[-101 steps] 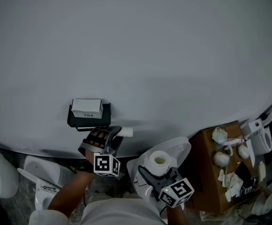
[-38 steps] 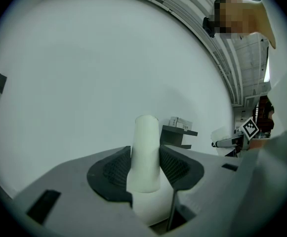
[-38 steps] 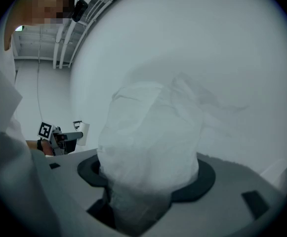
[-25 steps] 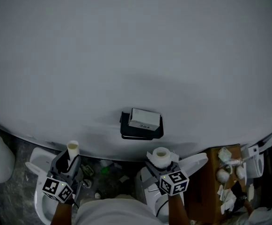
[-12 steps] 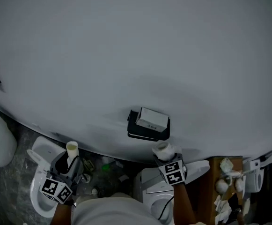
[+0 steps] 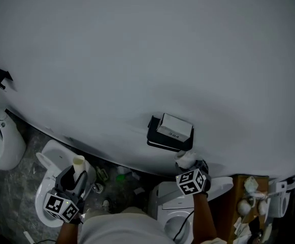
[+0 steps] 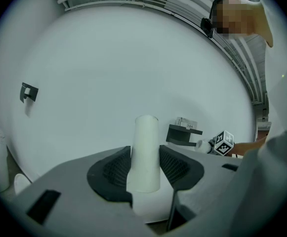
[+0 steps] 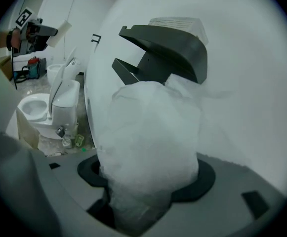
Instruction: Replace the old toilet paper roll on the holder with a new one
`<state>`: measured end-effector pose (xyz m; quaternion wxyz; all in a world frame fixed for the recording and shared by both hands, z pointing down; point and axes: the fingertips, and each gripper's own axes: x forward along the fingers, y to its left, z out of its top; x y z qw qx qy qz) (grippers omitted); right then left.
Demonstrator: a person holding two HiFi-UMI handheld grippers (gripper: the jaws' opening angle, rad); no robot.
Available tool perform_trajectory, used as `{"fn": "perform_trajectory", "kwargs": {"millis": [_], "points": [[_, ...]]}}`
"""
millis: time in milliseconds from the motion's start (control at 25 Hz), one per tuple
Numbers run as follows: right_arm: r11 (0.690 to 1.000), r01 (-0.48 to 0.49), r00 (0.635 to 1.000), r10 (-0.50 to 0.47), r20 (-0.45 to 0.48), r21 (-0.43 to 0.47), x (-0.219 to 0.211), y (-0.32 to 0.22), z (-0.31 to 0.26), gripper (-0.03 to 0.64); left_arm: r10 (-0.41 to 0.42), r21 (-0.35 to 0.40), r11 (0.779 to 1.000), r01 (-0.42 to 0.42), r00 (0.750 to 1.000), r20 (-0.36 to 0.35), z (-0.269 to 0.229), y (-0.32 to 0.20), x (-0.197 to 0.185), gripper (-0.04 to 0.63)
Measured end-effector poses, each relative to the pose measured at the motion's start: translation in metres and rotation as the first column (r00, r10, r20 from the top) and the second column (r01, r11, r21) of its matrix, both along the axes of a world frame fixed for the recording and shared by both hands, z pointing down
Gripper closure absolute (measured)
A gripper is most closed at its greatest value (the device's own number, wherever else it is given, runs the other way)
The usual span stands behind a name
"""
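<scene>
The right gripper (image 6: 186, 162), clamped on the new roll (image 8: 150, 147), should square it to the holder (image 6: 170, 134); the left gripper (image 6: 75, 176) pinches the empty core (image 7: 144, 152).

Pale grey wall (image 6: 147, 50); at its foot, speckled floor (image 6: 15, 197), 1 white toilet (image 6: 51, 156), urinal (image 6: 0, 144) leftmost, brown box (image 6: 233, 212) rightmost.

Right gripper (image 8: 149, 179) clamps a white paper roll (image 8: 150, 137), centre frame, jaws pressed on both sides. Roll's top is just under the dark holder (image 8: 163, 53) on the white wall, upper centre; contact unclear. Toilet (image 8: 52, 107) at left, cardboard tube (image 8: 59, 27) upper left.
</scene>
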<state>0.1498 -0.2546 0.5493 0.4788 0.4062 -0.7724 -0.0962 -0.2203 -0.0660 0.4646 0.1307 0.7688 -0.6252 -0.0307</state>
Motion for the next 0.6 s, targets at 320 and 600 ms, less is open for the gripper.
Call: {"fn": "perform_trajectory", "kwargs": {"millis": [320,600], "points": [[0.990,0.066,0.988,-0.048,-0.145,0.123,-0.007,-0.011,-0.012,0.296,0.036,-0.015,0.999,-0.036,0.999,0.017,0.002,0.004,0.006,0.408],[0.970,0.131,0.973,-0.085,-0.216,0.207,-0.024,-0.018,-0.015,0.296,0.113,-0.019,0.994,-0.112,0.993,0.040,-0.002,-0.006,0.025,0.408]]}}
